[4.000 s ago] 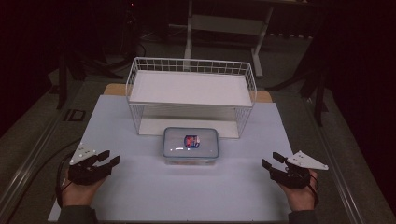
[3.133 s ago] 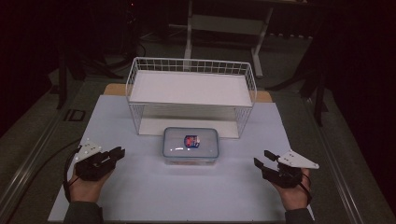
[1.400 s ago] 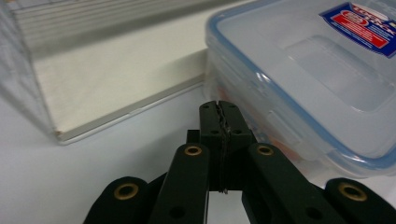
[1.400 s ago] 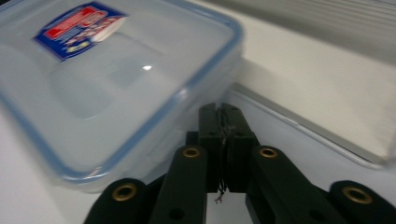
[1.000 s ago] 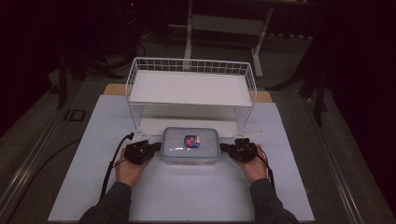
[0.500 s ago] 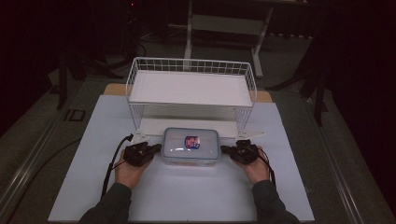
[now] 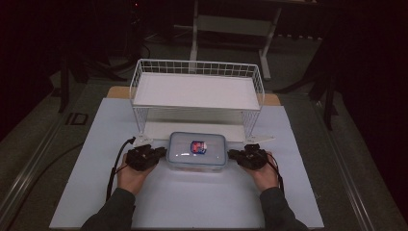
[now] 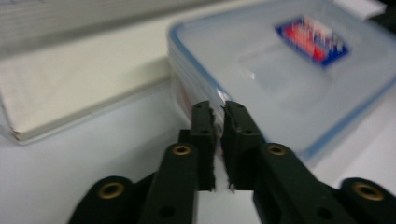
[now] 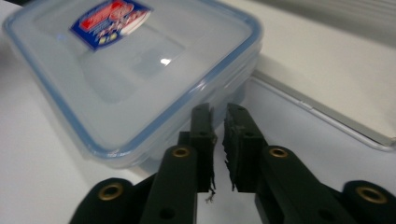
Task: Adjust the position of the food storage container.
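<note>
A clear plastic box [image 7: 197,153] with a blue-rimmed lid and a red and blue sticker lies on the white mat, just in front of the wire rack. My left gripper [image 7: 160,153] is at the box's left end and my right gripper [image 7: 234,155] at its right end. In the left gripper view the jaws [image 8: 218,111] are shut, tips against the side of the box [image 8: 289,70] just under the lid rim. In the right gripper view the jaws [image 9: 217,113] are shut too, tips at the corner of the box [image 9: 130,70]. Nothing shows between either pair.
A white wire rack [image 7: 197,91] with a raised shelf stands right behind the box; its flat base board [image 8: 70,88] [image 9: 336,70] lies close to both grippers. The white mat [image 7: 192,202] stretches out in front of the hands. Dark floor surrounds the table.
Both hands came in from the mat's outer sides to the two ends of the box, and the jaws went from open to shut. Over the last half second almost nothing moved.
</note>
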### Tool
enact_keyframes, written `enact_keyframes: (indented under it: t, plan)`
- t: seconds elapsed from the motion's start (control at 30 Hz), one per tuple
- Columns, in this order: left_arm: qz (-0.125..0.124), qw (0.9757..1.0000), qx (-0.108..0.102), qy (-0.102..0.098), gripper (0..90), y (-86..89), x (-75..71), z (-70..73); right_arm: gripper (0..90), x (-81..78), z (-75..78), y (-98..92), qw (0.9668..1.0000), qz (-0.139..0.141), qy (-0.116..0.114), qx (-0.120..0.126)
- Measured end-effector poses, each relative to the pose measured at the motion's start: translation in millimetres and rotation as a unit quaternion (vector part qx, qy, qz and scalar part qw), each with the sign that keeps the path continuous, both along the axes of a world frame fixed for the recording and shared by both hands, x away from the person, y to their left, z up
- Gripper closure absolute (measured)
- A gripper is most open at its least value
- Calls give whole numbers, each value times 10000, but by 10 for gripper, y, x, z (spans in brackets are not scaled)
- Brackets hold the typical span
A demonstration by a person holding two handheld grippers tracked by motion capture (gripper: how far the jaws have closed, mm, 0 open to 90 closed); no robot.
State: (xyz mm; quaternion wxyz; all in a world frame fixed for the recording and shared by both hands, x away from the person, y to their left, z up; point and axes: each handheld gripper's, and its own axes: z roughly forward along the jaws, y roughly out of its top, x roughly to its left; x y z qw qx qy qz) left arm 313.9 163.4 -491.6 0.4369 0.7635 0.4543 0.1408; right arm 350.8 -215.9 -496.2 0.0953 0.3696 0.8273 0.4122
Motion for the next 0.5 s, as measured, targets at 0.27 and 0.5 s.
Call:
enact_keyframes:
  t: [0.27, 0.5]
  plan:
    - [-155, 9971, -701, 259, 469, -11, 148, 43, 523, 86, 88, -60, 9955, -301, 299, 842]
    - [-163, 9948, -832, 561, 343, -73, 243, -22, 412, 147, 32, 8, 9900, -399, 702, 1156]
